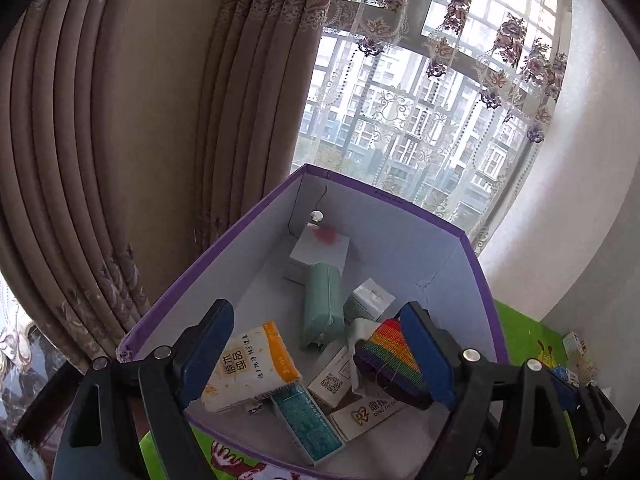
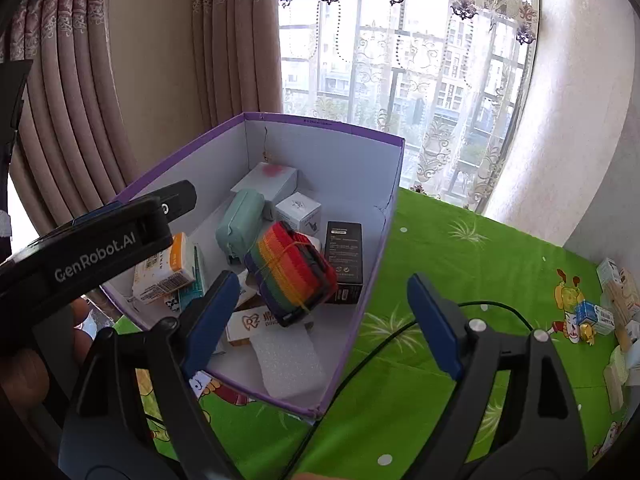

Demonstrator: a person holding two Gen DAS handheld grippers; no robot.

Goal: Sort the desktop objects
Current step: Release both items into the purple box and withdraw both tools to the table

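A purple box (image 1: pixel 486 280) (image 2: pixel 352 344) with a white inside holds several items. Among them are a tissue pack (image 1: pixel 250 364), a mint green case (image 1: pixel 320 304) (image 2: pixel 240 216) and small cartons. A rainbow-striped strap roll (image 1: pixel 390 360) (image 2: pixel 290 272) lies tilted on top of them, right beside my left gripper's right pad. My left gripper (image 1: pixel 316 312) hangs open over the box, holding nothing. One of its black fingers (image 2: pixel 176 202) shows in the right wrist view. My right gripper (image 2: pixel 326 324) is open and empty above the box's near right wall.
A green cartoon tablecloth (image 2: pixel 460 280) covers the table to the right of the box. A black cable (image 2: pixel 380 344) crosses it. More small cartons (image 2: pixel 616 304) cluster at the far right edge. Curtains and a window stand behind. A hand (image 2: pixel 24 380) is at lower left.
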